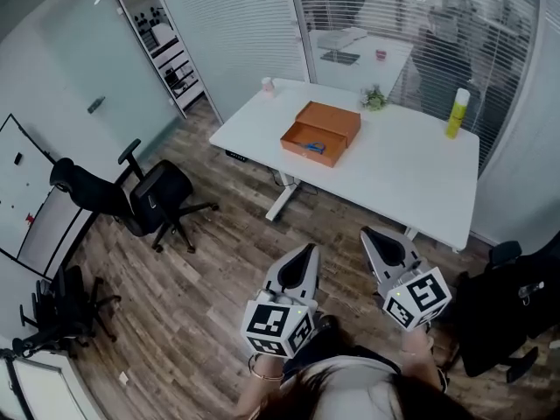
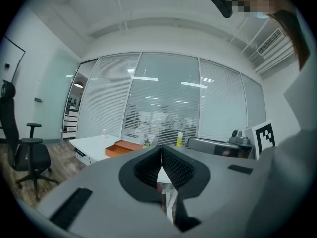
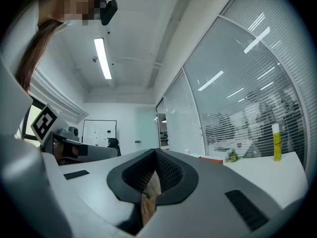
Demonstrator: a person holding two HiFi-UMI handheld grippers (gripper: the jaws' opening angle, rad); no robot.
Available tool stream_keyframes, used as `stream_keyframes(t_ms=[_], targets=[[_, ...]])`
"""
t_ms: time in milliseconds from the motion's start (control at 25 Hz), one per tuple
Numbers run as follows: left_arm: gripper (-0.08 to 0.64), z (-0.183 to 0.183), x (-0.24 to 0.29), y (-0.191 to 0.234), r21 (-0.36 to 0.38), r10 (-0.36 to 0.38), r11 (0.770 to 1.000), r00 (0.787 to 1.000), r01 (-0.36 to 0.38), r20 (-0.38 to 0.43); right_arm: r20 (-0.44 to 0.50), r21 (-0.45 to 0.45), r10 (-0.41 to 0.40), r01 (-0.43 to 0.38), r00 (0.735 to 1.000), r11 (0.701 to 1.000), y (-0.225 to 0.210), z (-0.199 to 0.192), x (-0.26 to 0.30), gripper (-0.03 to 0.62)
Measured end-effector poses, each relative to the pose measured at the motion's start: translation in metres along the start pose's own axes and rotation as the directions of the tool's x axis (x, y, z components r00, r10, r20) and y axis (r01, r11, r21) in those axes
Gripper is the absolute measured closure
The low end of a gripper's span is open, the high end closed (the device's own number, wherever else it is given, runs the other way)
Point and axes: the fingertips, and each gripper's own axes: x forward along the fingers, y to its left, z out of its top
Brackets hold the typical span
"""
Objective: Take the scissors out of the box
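Observation:
An open orange box point(image 1: 320, 132) sits on the white table point(image 1: 411, 178) far ahead of me, with blue-handled scissors point(image 1: 312, 147) lying inside its tray. Both grippers hover over the wooden floor, well short of the table. My left gripper point(image 1: 309, 249) points level at the table with its jaws pressed together and nothing between them. My right gripper point(image 1: 370, 234) is held beside it, also shut and empty. In the left gripper view the box point(image 2: 124, 147) shows small beyond the shut left gripper point(image 2: 161, 148). In the right gripper view the right gripper point(image 3: 155, 153) is shut, and the box point(image 3: 214, 159) is a thin orange strip.
A yellow bottle point(image 1: 457, 112), a small plant point(image 1: 375, 100) and a pink cup point(image 1: 267, 85) stand on the table. A black office chair point(image 1: 157, 201) is on the floor to the left, another dark chair point(image 1: 507, 318) at the right. Glass walls with blinds close the room behind the table.

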Motion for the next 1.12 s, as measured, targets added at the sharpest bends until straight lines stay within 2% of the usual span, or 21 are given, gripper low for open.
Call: stream_keyframes(t_ms=[400,720,1120], targets=[[0.54,0.005,0.04,0.045,-0.007,-0.019,1.0,1.0,0.019,-0.001,0.071,-0.023,-0.028,0.03,0.997,0.999,-0.023,0.007,0.051,0.565],[0.54,0.011,0.065,0.07,-0.005,-0.056,0.998,0.998,0.056,-0.001,0.081,-0.055,-0.093,0.098,0.992,0.994,-0.042,0.01,0.08,0.565],[0.54,0.008,0.078,0.092,-0.026,-0.073,0.997,0.997,0.073,-0.005,0.068,-0.073,-0.116,0.12,0.991,0.99,-0.045,0.003,0.101,0.565]])
